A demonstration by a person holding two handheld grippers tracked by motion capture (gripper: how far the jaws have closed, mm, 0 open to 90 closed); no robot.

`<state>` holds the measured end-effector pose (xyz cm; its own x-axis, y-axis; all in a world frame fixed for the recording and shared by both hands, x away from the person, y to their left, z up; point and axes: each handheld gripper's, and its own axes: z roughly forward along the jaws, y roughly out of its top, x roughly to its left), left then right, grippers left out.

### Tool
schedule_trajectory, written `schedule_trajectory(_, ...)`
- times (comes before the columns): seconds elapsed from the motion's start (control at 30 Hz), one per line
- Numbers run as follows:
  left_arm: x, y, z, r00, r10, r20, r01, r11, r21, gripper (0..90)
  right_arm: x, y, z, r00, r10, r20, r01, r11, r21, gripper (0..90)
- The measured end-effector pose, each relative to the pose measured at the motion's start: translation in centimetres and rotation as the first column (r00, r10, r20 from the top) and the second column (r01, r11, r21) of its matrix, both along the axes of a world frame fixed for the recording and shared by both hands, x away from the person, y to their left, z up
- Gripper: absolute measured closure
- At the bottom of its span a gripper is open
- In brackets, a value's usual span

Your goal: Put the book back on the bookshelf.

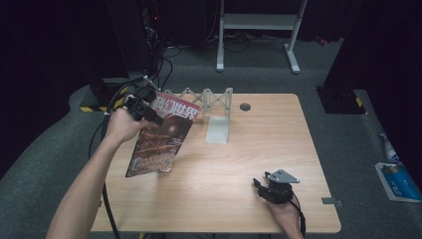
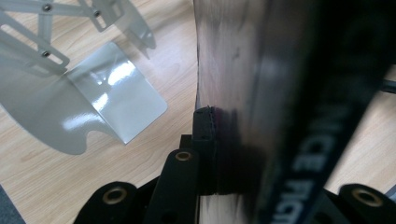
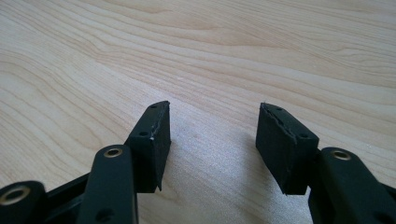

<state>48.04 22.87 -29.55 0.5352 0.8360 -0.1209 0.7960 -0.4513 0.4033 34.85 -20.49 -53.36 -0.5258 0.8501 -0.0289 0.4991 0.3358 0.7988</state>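
A magazine with a dark red cover hangs tilted over the table's left part, its lower edge close to the wood. My left gripper is shut on the magazine's upper left corner. In the left gripper view the magazine stands edge-on between the jaws, and one black pad presses its side while the other is hidden behind the pages. My right gripper rests near the table's front right, open; in the right gripper view its jaws stand apart over bare wood with nothing between them.
A grey metal scissor-style rack with a flat plate stands at the back middle of the wooden table. A round cable port lies behind it. A white stand and a blue-white object are on the floor.
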Motion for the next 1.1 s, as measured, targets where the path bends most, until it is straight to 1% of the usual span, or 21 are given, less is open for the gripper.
schedule_trajectory(0.17,0.5,0.7,-0.1,0.9994,0.034,-0.006,-0.034,0.9993,-0.013,82.6,0.0,0.0,0.0,1.0000,0.001,0.000,-0.001,1.000,-0.001,45.0)
schedule_trajectory(0.3,0.6,1.2,0.0,0.9988,0.049,0.002,-0.049,0.9987,-0.015,82.4,0.0,0.0,0.0,1.0000,0.000,0.000,0.000,1.000,-0.001,44.9)
schedule_trajectory(0.47,0.9,1.8,0.0,0.9972,0.074,0.013,-0.073,0.9966,-0.037,82.8,0.0,0.0,0.0,1.0000,0.000,0.001,0.000,1.000,0.000,44.9)
schedule_trajectory(0.7,1.0,2.2,0.2,0.9945,0.092,0.050,-0.089,0.9943,-0.058,83.6,0.0,0.0,0.0,1.0000,0.001,0.001,-0.001,1.000,-0.001,44.9)
schedule_trajectory(1.03,1.0,2.8,0.6,0.9862,0.129,0.103,-0.120,0.9885,-0.092,83.8,0.0,0.0,0.0,1.0000,0.000,-0.001,0.000,1.000,-0.002,44.8)
schedule_trajectory(1.1,0.9,2.9,0.6,0.9835,0.140,0.115,-0.128,0.9863,-0.103,83.8,0.0,0.0,0.0,1.0000,-0.002,-0.002,0.002,1.000,0.001,44.7)
